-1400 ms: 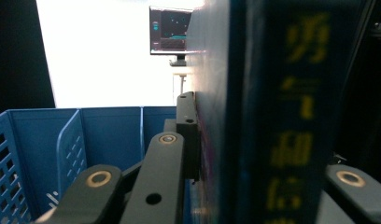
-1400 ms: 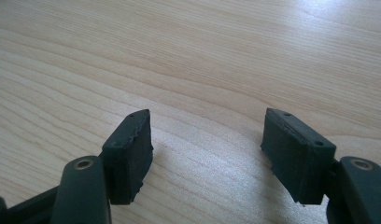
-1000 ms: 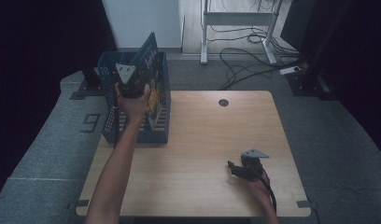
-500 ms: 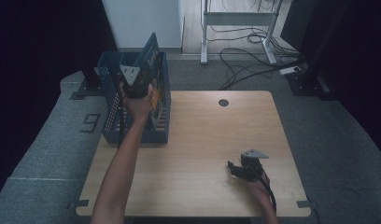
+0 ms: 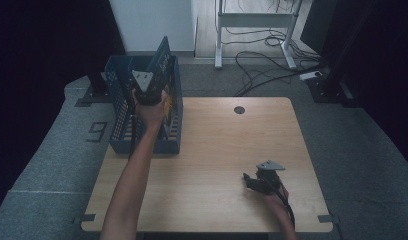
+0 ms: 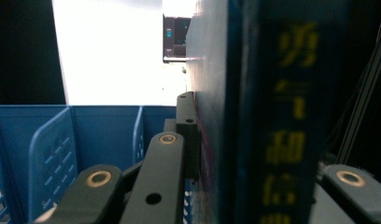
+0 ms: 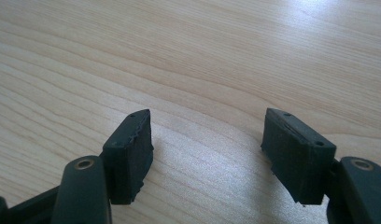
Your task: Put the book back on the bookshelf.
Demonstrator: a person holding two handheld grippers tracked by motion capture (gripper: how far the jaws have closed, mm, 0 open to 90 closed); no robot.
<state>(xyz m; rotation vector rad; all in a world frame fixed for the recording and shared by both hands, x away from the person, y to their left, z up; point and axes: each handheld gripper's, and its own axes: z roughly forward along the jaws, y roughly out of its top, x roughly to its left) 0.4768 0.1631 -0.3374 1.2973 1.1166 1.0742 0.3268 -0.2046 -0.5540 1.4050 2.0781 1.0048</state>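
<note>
1. The book (image 5: 163,59), dark blue with yellow lettering on its spine, stands tilted in the crate (image 5: 119,110), its top corner rising above the crate's far rim
2. In the left gripper view the book's (image 6: 291,116) spine runs upright at about 3 o'clock of the frame, with a black jaw pressed flat against its pale cover side
3. The left tongs (image 5: 153,92) are clamped shut on the book; the hand grips them from above the crate, and the grey plate on top faces the camera
4. The crate is blue with slotted walls and inner dividers (image 6: 51,149); it sits at the counter's (image 5: 217,145) 10 o'clock corner, partly overhanging the edge
5. The forearm reaches from 6 o'clock up to the crate along the counter's left side
6. The right tongs (image 5: 253,181) lie low on the counter at about 5 o'clock, well apart from the crate, held by the right hand (image 5: 274,200)
7. In the right gripper view the right tongs (image 7: 207,140) stand open with bare wood between the pads (image 7: 132,144), holding nothing
8. A small dark round hole (image 5: 239,109) sits in the counter near 12 o'clock
9. Cables (image 5: 262,60) trail over the grey floor beyond the counter
</note>
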